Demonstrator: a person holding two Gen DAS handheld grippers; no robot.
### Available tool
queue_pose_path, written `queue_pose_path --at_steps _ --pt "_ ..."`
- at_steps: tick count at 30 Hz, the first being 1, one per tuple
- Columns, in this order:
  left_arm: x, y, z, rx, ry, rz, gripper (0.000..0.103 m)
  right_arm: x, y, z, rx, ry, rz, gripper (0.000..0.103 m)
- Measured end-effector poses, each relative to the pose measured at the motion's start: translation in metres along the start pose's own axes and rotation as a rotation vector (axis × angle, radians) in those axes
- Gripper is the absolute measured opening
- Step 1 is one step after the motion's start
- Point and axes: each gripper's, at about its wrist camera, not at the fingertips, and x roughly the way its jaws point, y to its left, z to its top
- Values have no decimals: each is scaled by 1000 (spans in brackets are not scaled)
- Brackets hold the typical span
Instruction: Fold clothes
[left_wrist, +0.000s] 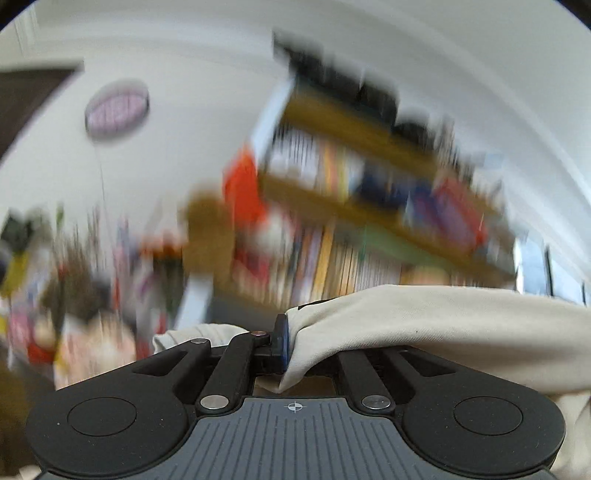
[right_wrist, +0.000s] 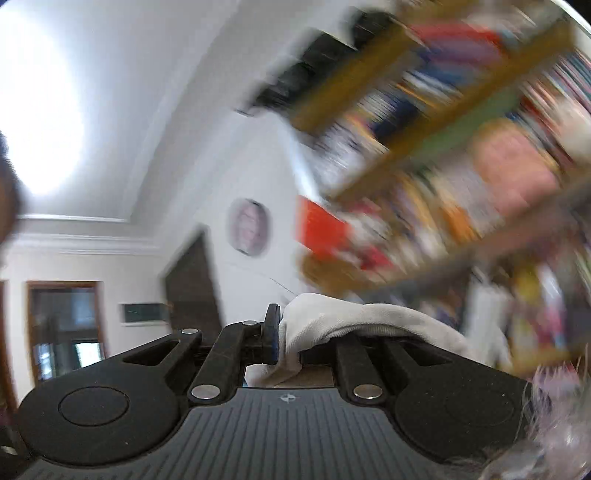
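A cream-white garment (left_wrist: 424, 325) is pinched in my left gripper (left_wrist: 288, 339), whose jaws are shut on a fold of it; the cloth drapes right over the hidden right finger and off the frame's right side. In the right wrist view the same kind of cream cloth (right_wrist: 351, 321) is clamped in my right gripper (right_wrist: 282, 338), also shut, and hangs right over that finger. Only the left finger pad (right_wrist: 272, 332) shows there. Both grippers point slightly upward, toward the room's wall and shelves.
A tall wooden bookshelf (left_wrist: 369, 206) full of books fills the blurred background, with a round wall plaque (left_wrist: 116, 109) to its left. In the right wrist view, a dark door (right_wrist: 192, 280) and a window (right_wrist: 64, 325) are visible on the white wall.
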Motion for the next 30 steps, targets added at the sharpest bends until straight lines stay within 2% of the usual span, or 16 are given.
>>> queue_pose_path --at_steps 2,3,7,8,10,12,14,16,17,19,21,23,25,27,28,30 --pt "37 2 -46 11 194 6 9 8 -39 -23 90 89 -140 9" --pt "58 4 -81 23 326 12 11 11 -62 -40 139 143 -225 9" --pt "107 16 -234 54 987 24 27 13 -165 -141 287 412 -608 9" --pt "106 19 -266 50 1129 20 27 11 -184 -168 293 483 -676 9" --pt "88 27 -305 28 1264 31 27 6 -217 -219 304 625 -785 9" --pt "63 32 -308 63 1241 36 30 0 -240 -257 306 716 -857 9" --pt "38 37 -303 106 1193 41 48 -5 -251 -266 289 712 -874 10" --pt "22 49 -285 176 1103 48 65 -8 -265 -260 307 693 -888 10" --pt "12 53 -279 221 1057 55 69 -8 -273 -255 325 685 -896 10" --pt "-3 58 -272 304 1006 67 70 -9 -290 -245 361 667 -914 10" --pt "-8 66 -266 334 1007 95 70 -9 -308 -237 396 640 -940 10" --pt "-9 72 -265 353 1016 126 70 -7 -325 -235 388 659 -992 11" --pt "-6 77 -272 358 1034 149 70 -1 -334 -239 347 724 -1034 23" --pt "-4 77 -278 364 1047 146 70 5 -326 -243 280 772 -1007 42" --pt "-3 77 -283 368 1053 140 70 8 -320 -245 245 793 -992 45" --pt "0 77 -293 377 1063 128 70 9 -298 -247 157 818 -956 61"
